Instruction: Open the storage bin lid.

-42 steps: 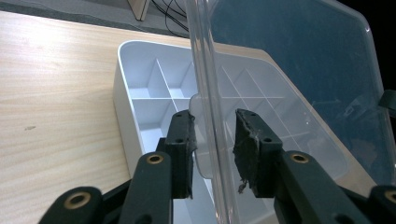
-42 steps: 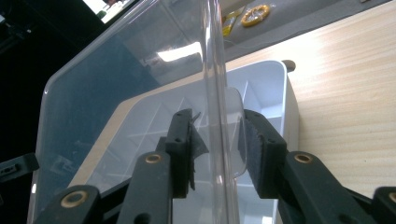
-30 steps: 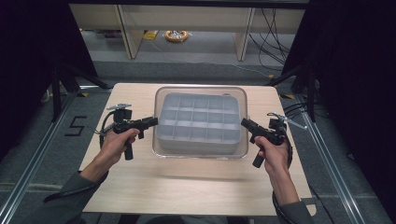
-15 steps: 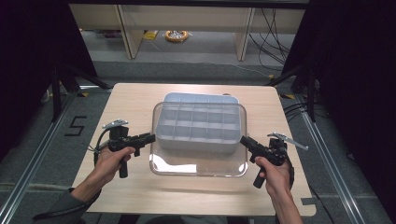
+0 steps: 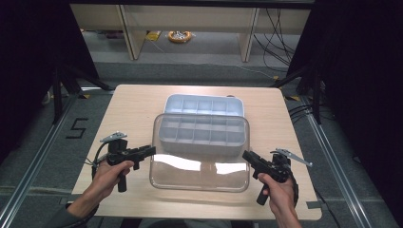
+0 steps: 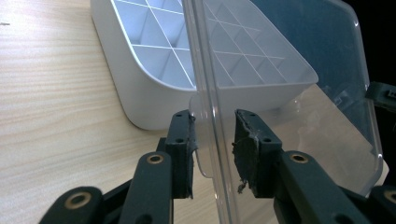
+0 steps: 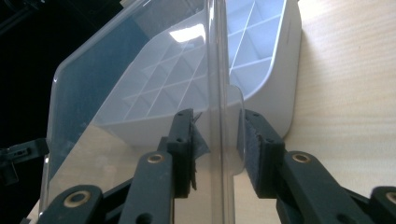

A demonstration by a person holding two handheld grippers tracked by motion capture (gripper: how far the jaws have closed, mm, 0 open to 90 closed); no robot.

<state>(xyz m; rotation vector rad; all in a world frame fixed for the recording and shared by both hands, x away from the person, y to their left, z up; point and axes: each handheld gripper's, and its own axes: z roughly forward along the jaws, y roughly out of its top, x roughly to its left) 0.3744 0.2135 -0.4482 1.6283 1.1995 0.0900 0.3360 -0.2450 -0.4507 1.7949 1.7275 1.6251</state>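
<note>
Clear plastic lid [image 5: 199, 164] off white compartment tray [image 5: 204, 124], clamped between left gripper [image 5: 151, 151] and right gripper [image 5: 247, 156]; setting down remained.

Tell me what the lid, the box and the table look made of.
Lid: clear glossy plastic, likely; the table shows through it, with bright glare.
Box: white, slightly translucent plastic, with moulded dividers.
Table: pale wood or wood-look laminate; matt, with fine grain lines.

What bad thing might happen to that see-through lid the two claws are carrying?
Each claw, left claw and right claw, grips only a thin edge of the clear lid, so it might slip and drop. The lid hangs partly over the white divided box, so lowering it could bump or shove the box across the table.
</note>
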